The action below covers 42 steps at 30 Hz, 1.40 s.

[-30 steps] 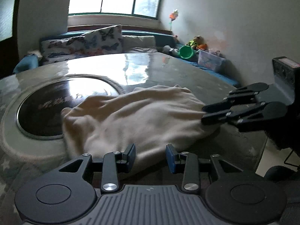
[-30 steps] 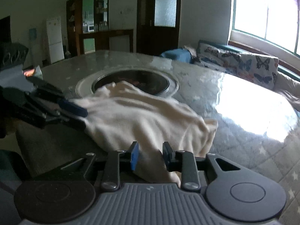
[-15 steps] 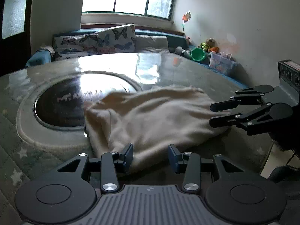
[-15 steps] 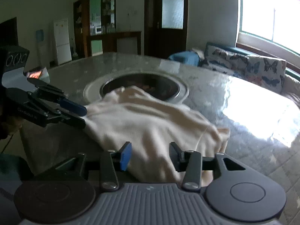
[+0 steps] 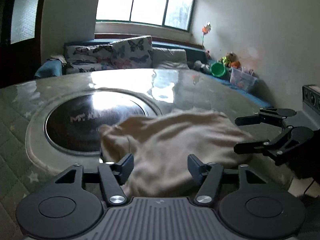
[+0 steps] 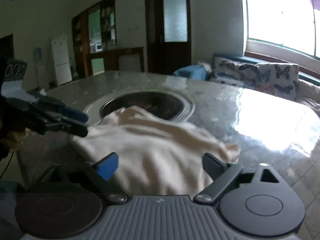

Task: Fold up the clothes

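A cream garment [image 5: 176, 140] lies rumpled on a round grey table [image 5: 210, 92], filling the lower centre of the left wrist view and slightly blurred. Its far left corner laps over the rim of a dark, glossy round inset [image 5: 88, 120] sunk into the tabletop at centre left. The left gripper [image 5: 160, 165] sits at the bottom of the frame with its jaws spread wide, the cloth's near edge showing between them; whether the fingertips touch the fabric cannot be told. At the right edge of the same view the right gripper [image 5: 252, 134] reaches in from the side, its two black fingers parted, one above the other, at the garment's right end. In the right wrist view the right gripper [image 6: 160, 166] also stands wide, one blue pad [image 6: 107, 166] lower left of centre, with the garment [image 6: 152, 146] between the fingers. The left gripper [image 6: 80, 123] enters at the middle left, next to the cloth's left corner. Behind the table, butterfly-print cushions [image 5: 120, 54] line a bench under a bright window [image 5: 144, 2]; a green bucket [image 5: 219, 72] and soft toys [image 5: 230, 59] sit at upper right.
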Each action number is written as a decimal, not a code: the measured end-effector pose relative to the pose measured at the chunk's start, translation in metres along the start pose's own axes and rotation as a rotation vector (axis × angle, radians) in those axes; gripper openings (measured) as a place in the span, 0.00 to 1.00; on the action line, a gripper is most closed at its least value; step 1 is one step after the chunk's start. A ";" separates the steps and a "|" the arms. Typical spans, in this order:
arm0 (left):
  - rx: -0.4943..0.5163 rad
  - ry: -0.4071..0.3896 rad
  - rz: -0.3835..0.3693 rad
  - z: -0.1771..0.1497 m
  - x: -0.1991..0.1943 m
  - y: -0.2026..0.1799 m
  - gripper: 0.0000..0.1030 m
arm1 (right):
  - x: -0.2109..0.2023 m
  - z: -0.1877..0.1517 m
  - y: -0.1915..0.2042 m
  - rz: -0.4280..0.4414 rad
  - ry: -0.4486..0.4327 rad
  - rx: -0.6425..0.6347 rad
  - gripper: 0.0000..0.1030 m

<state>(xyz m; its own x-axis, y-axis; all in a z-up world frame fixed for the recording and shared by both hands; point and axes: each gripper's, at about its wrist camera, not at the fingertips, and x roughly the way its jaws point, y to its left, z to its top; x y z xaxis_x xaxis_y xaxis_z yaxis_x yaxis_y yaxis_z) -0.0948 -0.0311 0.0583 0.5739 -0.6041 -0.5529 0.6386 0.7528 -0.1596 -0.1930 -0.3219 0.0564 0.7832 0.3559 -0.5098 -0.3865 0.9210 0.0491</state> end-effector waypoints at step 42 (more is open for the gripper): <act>-0.229 0.041 0.120 0.012 0.044 0.037 0.77 | 0.042 -0.007 -0.012 -0.038 0.124 0.026 1.00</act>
<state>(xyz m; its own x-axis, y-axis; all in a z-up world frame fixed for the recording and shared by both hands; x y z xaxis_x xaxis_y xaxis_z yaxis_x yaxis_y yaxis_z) -0.0403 -0.0329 0.0376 0.6142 -0.4989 -0.6114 0.4317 0.8610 -0.2689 -0.1589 -0.3189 0.0281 0.7300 0.2995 -0.6143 -0.3436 0.9379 0.0490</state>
